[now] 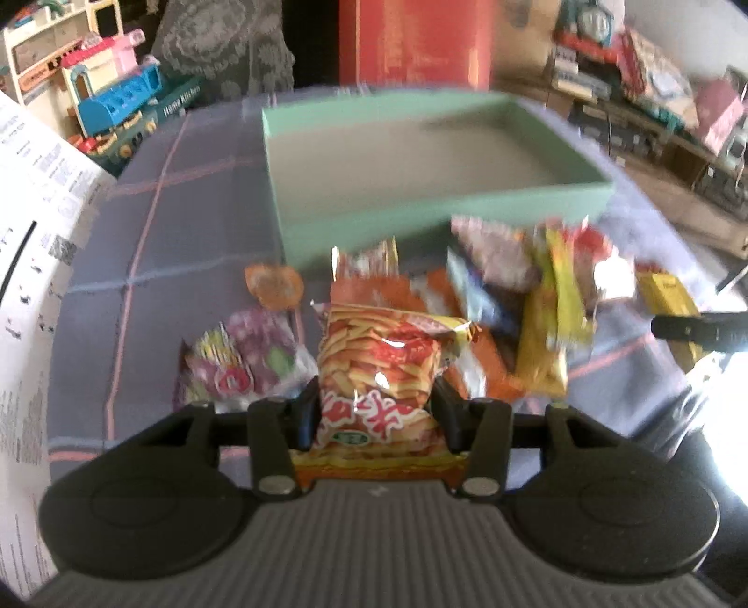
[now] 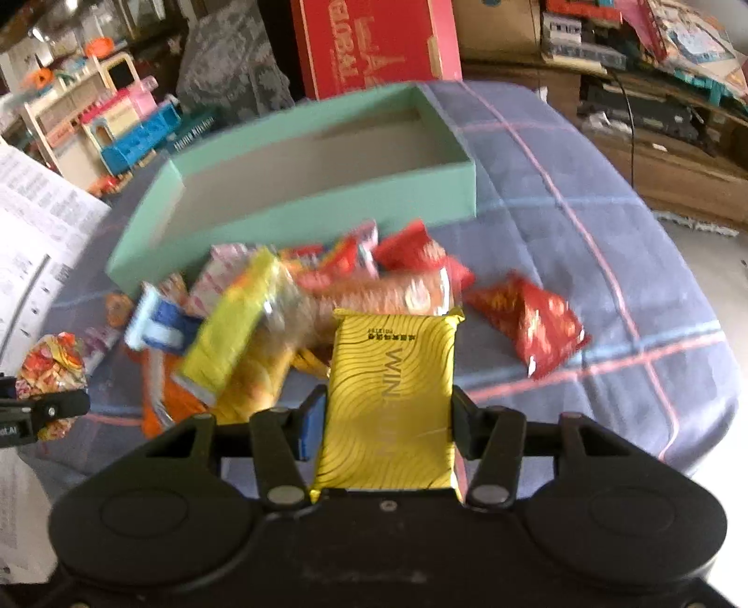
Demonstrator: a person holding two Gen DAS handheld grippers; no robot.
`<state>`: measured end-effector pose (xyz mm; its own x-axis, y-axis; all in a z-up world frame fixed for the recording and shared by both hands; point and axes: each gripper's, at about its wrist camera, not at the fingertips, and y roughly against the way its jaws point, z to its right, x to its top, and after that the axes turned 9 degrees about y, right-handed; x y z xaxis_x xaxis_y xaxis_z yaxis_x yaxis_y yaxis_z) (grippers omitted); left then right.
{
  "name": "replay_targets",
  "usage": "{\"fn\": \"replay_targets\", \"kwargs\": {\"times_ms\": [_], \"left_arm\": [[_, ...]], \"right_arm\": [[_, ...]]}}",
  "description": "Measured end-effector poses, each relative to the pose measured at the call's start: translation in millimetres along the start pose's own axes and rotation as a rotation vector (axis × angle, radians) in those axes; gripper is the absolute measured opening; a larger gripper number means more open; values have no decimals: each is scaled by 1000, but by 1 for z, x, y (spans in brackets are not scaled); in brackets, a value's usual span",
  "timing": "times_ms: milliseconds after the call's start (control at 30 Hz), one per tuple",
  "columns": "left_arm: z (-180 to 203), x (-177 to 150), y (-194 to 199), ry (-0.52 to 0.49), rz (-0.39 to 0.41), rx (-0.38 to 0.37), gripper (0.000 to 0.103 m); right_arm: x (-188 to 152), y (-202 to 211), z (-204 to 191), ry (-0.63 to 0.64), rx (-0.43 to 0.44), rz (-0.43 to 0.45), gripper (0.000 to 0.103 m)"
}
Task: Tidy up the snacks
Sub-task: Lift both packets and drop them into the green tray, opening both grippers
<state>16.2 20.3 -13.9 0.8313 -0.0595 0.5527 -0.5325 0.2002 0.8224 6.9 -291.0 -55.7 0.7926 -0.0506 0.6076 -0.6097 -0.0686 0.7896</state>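
We see the left gripper (image 1: 376,407) clamped on an orange chip bag (image 1: 378,374), the right gripper (image 2: 385,416) on a yellow packet (image 2: 390,397); both above the snack pile (image 2: 299,299), near the green box (image 2: 299,206).

Toy kitchen (image 2: 126,135) left, red carton (image 2: 374,42) behind, printed sheets (image 2: 32,224).

Left gripper (image 1: 376,407) and right gripper (image 2: 383,416) both angle downward, jaws clamped on packets.

Both wrist views down (close) toward green box (image 1: 420,220)
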Motion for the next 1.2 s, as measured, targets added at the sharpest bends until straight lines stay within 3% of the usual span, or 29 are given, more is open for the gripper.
{"fn": "replay_targets", "kwargs": {"times_ms": [100, 333, 700, 1067, 1100, 1133, 1200], "left_arm": [[-3, 23, 3, 39, 33, -10, 48], [-2, 96, -25, 74, 102, 54, 48], [-8, 219, -122, 114, 121, 165, 48], [-10, 254, -203, 85, 72, 233, 49], [-11, 255, -206, 80, 81, 239, 50], [-11, 256, -206, 83, 88, 246, 64], [-9, 256, -204, 91, 92, 222, 90]], "right_arm": [[20, 8, 3, 14, 7, 45, 52], [85, -8, 10, 77, -7, 110, 52], [213, -106, 32, 114, 5, 107, 52], [269, -212, 34, 181, -8, 30, 54], [272, -217, 34, 180, -3, 29, 58], [273, -219, 35, 175, 2, 31, 62], [272, -216, 38, 146, 17, 44, 86]]}}
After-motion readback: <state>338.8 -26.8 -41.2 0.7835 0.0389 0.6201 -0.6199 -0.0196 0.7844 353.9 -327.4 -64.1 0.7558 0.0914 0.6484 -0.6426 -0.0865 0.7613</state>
